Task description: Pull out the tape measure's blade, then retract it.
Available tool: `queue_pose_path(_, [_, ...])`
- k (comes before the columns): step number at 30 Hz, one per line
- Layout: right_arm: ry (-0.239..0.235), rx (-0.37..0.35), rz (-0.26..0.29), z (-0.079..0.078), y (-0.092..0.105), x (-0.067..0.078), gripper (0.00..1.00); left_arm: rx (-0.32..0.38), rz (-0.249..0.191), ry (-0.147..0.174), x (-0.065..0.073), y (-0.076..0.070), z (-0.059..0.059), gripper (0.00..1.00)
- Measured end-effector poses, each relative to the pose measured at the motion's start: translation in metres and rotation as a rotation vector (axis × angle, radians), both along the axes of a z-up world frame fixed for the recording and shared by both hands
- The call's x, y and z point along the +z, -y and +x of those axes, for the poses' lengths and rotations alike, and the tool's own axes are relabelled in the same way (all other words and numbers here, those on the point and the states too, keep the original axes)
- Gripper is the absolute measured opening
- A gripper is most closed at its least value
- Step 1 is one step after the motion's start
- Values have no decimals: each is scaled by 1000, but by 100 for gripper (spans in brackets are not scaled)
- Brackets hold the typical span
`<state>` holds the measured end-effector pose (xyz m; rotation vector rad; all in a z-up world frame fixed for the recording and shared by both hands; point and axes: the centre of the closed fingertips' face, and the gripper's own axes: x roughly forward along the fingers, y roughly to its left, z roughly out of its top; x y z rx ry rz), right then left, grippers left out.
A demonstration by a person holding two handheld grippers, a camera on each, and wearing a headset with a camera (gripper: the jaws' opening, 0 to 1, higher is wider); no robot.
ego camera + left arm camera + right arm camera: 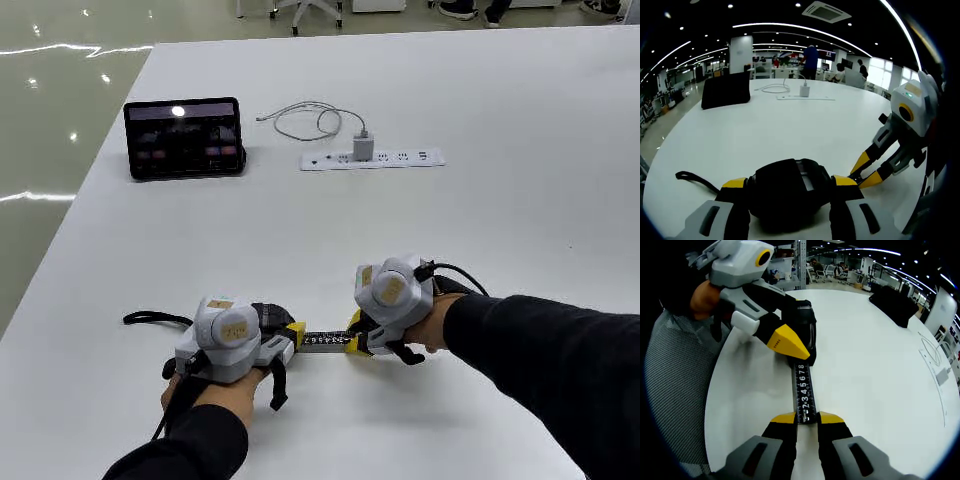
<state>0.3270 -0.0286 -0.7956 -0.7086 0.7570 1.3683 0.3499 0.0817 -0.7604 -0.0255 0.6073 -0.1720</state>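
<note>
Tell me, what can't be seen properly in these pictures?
End hook of the blade: right gripper view, covered by the right gripper.
Label on the tape measure: left gripper view, too dark, held by the left gripper.
Screen of the tablet: head view, too small, with glare.

White glossy worktop. Far left on it: black tablet, standing tilted, screen lit with rows of small tiles. To its right, apart from it: white power strip lying flat with a white charger plugged in. The charger's white cable is coiled loosely behind the strip, loose end toward the tablet. Past the far edge: shiny pale floor with light glare, swivel chair base. Left gripper view: open office, person in blue standing, ceiling strip lights, AC vent.
</note>
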Motion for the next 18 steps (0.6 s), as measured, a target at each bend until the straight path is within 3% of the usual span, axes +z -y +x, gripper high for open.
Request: queue_pose_path(18, [-7, -20, 29, 0, -14, 1, 11, 0, -20, 4, 0, 0, 0, 60])
